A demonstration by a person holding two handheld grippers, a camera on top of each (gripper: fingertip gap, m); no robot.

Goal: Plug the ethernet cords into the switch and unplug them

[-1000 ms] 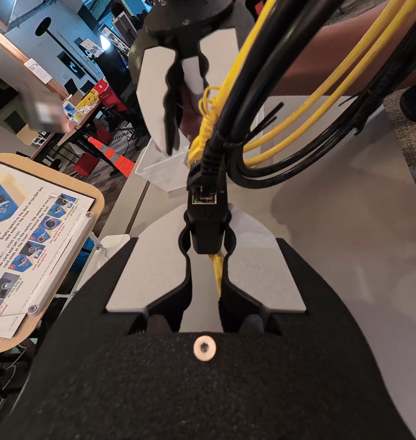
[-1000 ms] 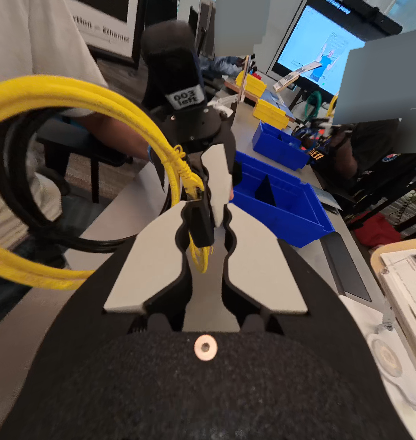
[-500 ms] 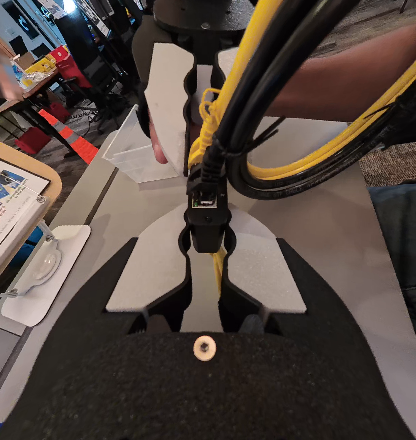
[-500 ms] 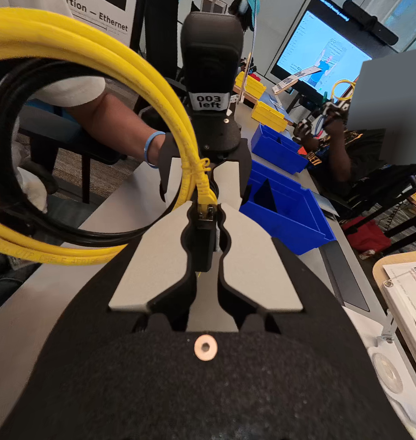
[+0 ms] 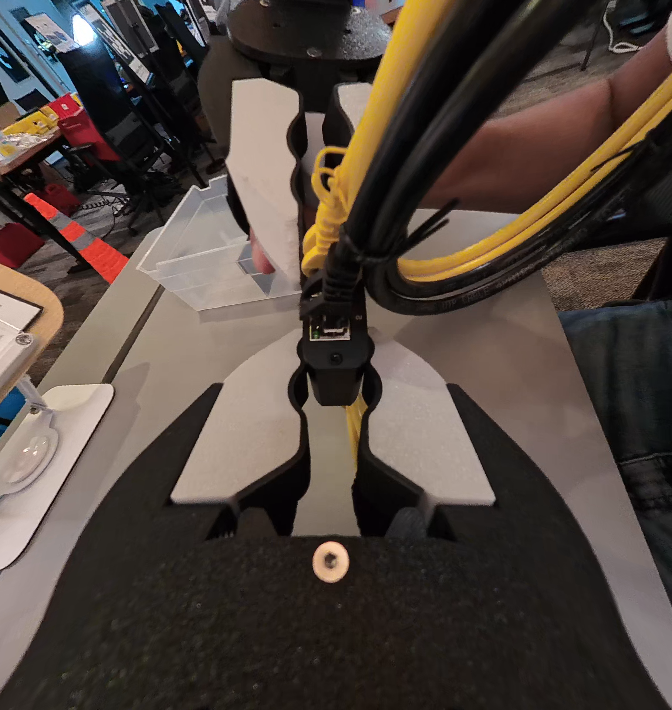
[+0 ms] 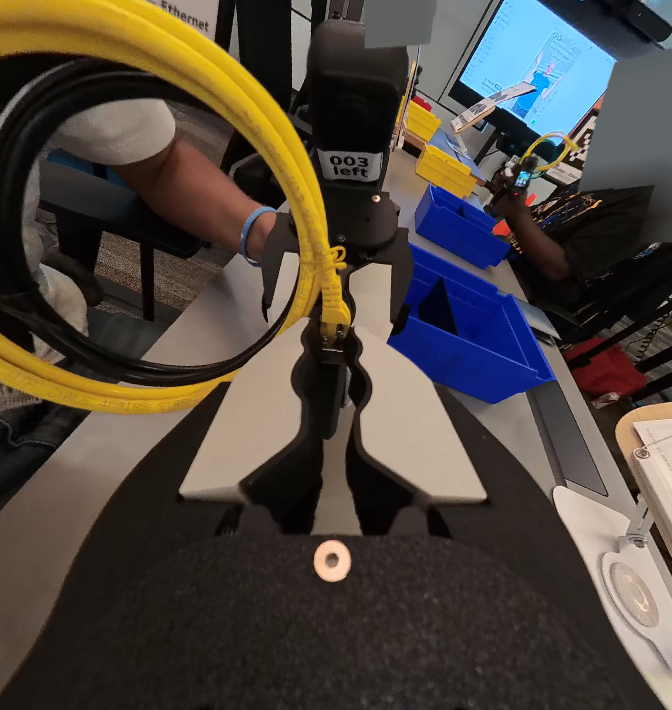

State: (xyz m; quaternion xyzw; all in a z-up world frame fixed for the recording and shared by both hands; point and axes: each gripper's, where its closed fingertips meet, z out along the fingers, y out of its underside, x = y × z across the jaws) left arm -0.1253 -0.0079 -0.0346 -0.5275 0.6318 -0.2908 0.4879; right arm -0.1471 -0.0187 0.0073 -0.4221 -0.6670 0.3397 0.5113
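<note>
Above the grey table [image 5: 480,384], both grippers meet nose to nose over the small black switch [image 5: 334,361]. Left gripper [image 5: 334,369] is clamped on the switch body, pads pressing its sides. Black cord [image 5: 434,126] is plugged into the switch's upper port; the port below it sits open with a green light beside it.

Right gripper [image 6: 332,338] is closed on the yellow cord's plug [image 6: 332,330], right at the far end of the switch; fingertips pinch the clear connector just under the yellow boot. Can't tell whether the plug is fully seated.

Clutter in the way:
- Yellow cord [image 6: 196,77] and black cord are coiled and tied into one big loop that hangs left of the right gripper and sweeps across the top right of the left wrist view, hiding much of the right gripper's body.
- A forearm with a blue wristband [image 6: 249,234] shows through the loop.

Around:
- clear plastic bin [image 5: 207,253] on the table behind the right gripper's finger
- blue bin [image 6: 480,345] just beside the left gripper, another blue bin and yellow bins further back
- instruction sheet on a wooden board [image 5: 15,319] at the table edge, on a white stand base [image 5: 57,442]
- lit screen [image 6: 538,69] and a seated person in the background
</note>
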